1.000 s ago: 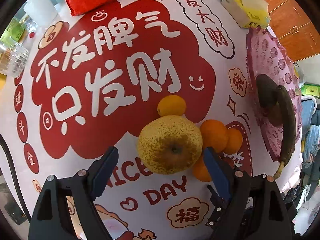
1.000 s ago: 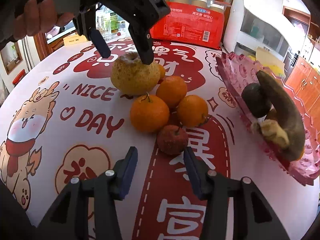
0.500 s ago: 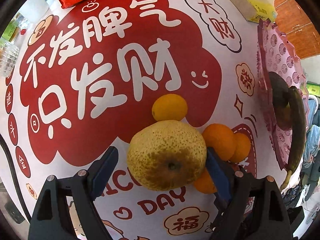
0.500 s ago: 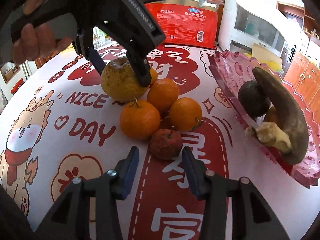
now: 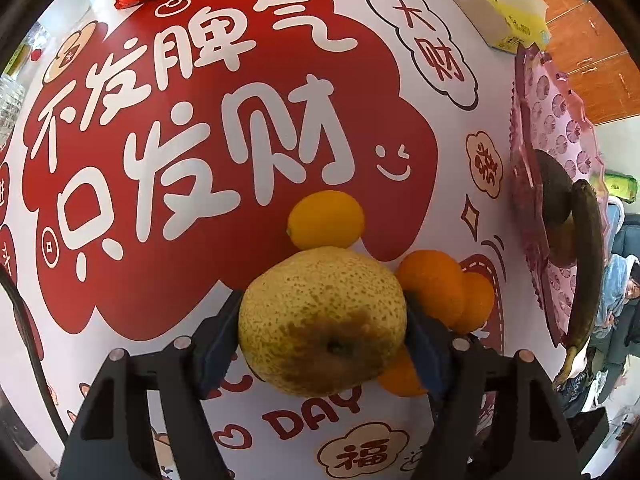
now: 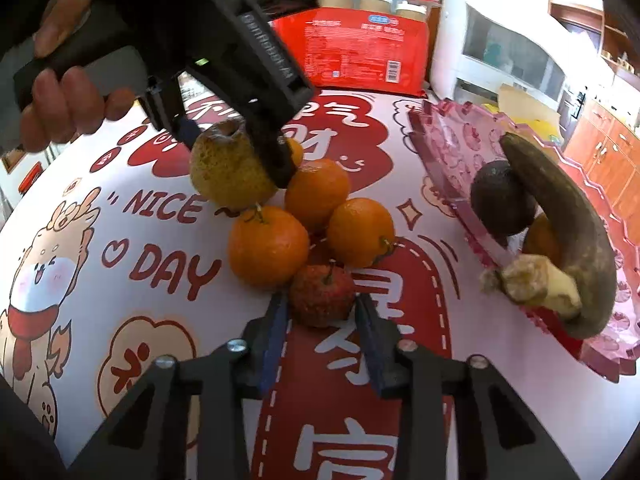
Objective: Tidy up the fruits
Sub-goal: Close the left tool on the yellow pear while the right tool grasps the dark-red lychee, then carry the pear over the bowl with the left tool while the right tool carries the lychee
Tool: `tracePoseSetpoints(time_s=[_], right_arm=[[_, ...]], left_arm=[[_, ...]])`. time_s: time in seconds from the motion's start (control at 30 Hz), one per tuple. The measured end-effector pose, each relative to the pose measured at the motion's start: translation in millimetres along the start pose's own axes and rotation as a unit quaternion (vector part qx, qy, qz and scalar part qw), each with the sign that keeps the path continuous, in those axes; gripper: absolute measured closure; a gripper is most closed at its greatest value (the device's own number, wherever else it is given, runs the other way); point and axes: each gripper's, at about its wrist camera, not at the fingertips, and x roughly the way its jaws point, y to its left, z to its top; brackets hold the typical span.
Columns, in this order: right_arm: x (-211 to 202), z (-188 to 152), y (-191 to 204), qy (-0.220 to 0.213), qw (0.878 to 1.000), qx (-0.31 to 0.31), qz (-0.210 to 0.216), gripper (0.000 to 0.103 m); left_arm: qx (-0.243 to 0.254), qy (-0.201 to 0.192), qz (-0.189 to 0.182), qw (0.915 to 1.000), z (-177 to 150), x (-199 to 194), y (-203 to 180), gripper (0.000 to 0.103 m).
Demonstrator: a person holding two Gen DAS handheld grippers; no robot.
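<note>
My left gripper (image 5: 322, 332) is shut on a speckled yellow pear (image 5: 322, 320), its pads pressed on both sides; the pear (image 6: 230, 174) also shows in the right wrist view, held by the left gripper (image 6: 236, 156). My right gripper (image 6: 322, 320) is open, its fingers on either side of a small red apple (image 6: 322, 296) without squeezing it. Three oranges (image 6: 268, 246) cluster beside the apple. A small yellow citrus (image 5: 326, 220) lies beyond the pear. A pink fruit tray (image 6: 452, 148) at the right holds a dark banana (image 6: 576, 240) and a dark round fruit (image 6: 502, 198).
The table has a red and white printed cloth (image 5: 200, 120). A red package (image 6: 360, 52) and a white appliance (image 6: 500, 52) stand at the back. A yellow tissue box (image 5: 504, 12) lies near the tray's far end.
My left gripper came down around the pear and shut on it. My right gripper moved forward until its open fingers flank the red apple.
</note>
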Motion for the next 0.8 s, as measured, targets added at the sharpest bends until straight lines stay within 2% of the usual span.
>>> tracePoseSetpoints(time_s=[0.4, 0.8], right_arm=[[-6, -2, 0, 0.000, 1.000, 0.010, 0.019, 0.072], [-42, -3, 6, -0.038, 0.999, 0.012, 0.033, 0.072]], left_arm=[[-0.015, -0.004, 0.005, 0.9999, -36, -20, 9, 0.031], [-0.027, -0.043, 0.012, 0.9986, -95, -76, 6, 0.031]])
